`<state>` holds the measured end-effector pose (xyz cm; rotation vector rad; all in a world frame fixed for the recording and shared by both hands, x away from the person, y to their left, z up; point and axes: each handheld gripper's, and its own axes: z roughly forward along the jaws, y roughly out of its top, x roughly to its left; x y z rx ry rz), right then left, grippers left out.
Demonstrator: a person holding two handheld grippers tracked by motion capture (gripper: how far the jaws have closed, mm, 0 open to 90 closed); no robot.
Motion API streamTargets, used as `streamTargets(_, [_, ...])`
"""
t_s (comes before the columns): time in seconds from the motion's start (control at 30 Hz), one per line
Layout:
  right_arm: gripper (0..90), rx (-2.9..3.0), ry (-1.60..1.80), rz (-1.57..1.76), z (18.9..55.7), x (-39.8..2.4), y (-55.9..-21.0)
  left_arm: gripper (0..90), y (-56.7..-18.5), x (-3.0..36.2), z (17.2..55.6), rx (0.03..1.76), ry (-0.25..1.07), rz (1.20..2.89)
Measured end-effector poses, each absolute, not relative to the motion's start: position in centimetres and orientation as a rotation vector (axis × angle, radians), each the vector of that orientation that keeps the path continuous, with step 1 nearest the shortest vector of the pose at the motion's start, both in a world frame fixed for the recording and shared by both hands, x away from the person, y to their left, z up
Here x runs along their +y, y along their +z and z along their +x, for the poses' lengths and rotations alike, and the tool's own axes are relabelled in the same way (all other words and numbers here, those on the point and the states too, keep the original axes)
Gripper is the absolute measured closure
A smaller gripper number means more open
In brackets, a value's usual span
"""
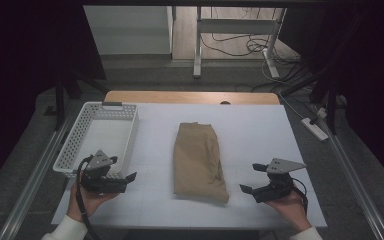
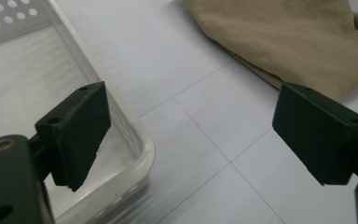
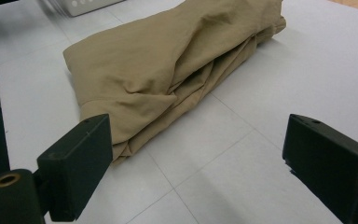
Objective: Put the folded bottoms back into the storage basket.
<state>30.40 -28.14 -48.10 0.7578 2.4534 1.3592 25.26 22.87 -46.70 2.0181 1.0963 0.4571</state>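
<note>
A: Where do we see the cloth (image 1: 200,161)?
B: Folded, centre frame on the worktop (image 1: 260,130).
A: Our grippers?
B: Left gripper (image 1: 122,177) and right gripper (image 1: 252,178) flank it, both spread, holding nothing.

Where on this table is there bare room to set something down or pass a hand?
Bare patches: between the white basket and the folded tan cloth; the wide strip right of the cloth to the table edge; the band behind the cloth. The basket's floor is bare too. Tightest: near corners, by the left gripper and right gripper.
</note>
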Motion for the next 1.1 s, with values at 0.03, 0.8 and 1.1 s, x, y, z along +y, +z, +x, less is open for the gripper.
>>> streamTargets(0.03, [8.1,2.451,1.359,0.753,30.38,-28.11,-48.07,11.9,-46.67,22.90,25.23,1.095,0.457,2.017])
streamTargets(0.8, [8.1,2.442,1.360,0.746,29.88,-27.77,-47.59,12.4,-46.50,22.94,25.28,1.068,0.436,1.992])
streamTargets(1.1, [8.2,2.458,1.366,0.719,29.87,-27.47,-47.54,12.5,-46.74,23.03,25.56,1.082,0.416,1.984])
